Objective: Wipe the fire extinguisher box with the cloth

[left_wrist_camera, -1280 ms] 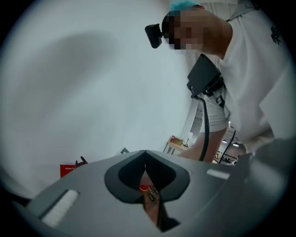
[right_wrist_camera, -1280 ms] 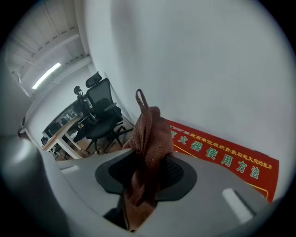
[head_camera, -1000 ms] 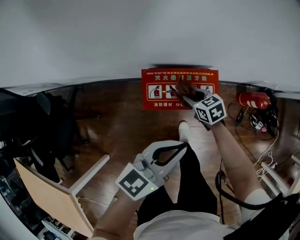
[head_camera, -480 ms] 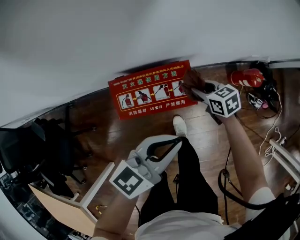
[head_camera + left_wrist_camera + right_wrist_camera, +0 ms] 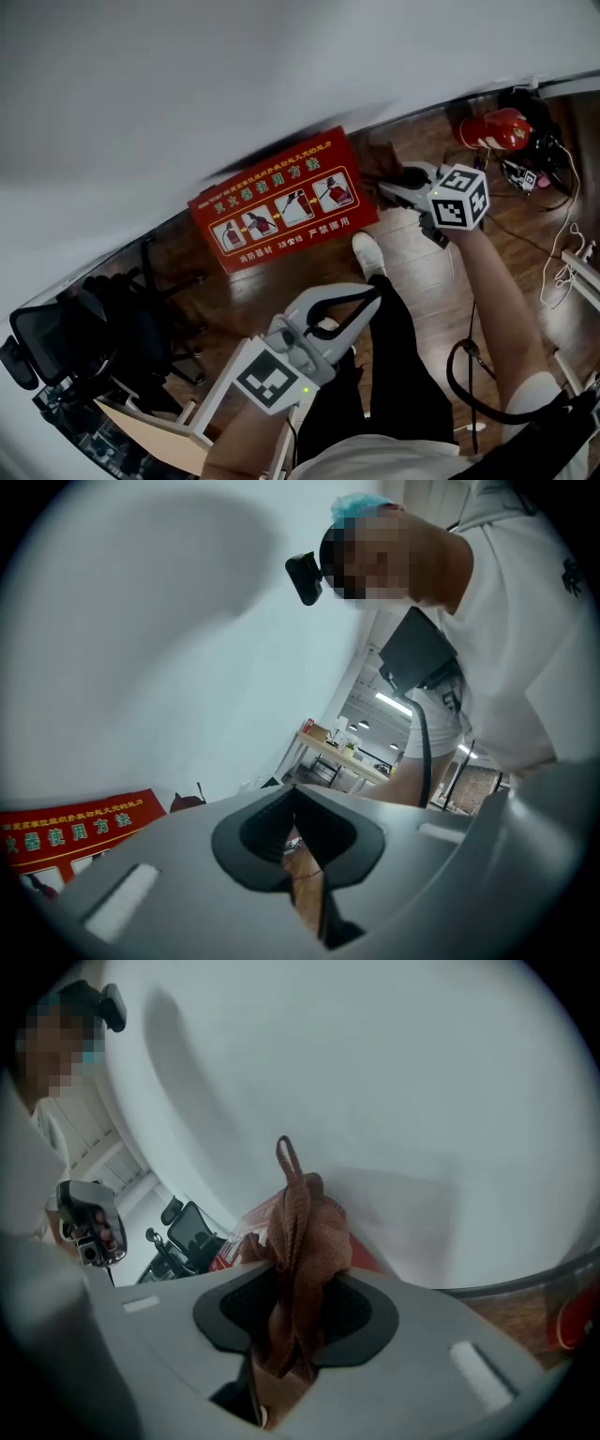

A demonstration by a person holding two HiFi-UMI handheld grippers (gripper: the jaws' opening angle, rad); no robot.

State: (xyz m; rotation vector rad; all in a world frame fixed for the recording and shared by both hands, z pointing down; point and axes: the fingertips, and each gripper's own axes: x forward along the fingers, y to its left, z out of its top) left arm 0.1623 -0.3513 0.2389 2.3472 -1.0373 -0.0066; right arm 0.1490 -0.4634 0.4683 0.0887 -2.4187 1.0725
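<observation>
The red fire extinguisher box (image 5: 281,211) stands on the wooden floor against the white wall, its printed front facing me. Its left part shows in the left gripper view as the box (image 5: 70,829). My right gripper (image 5: 392,183) is shut on a brown cloth (image 5: 380,157), which sits just past the box's right end. In the right gripper view the cloth (image 5: 305,1237) bunches up between the jaws, with the box (image 5: 234,1241) behind it. My left gripper (image 5: 373,294) hangs over my lap, shut and holding nothing; its jaws (image 5: 298,822) meet.
A red fire extinguisher (image 5: 497,128) lies on the floor at the right among cables (image 5: 553,272). A black office chair (image 5: 66,328) stands at the left, and a pale wooden board (image 5: 159,427) below it. My white shoe (image 5: 366,253) is under the box.
My right gripper has slid the cloth rightward across the box's front and off its right end. The view has tilted. The left gripper has kept its place.
</observation>
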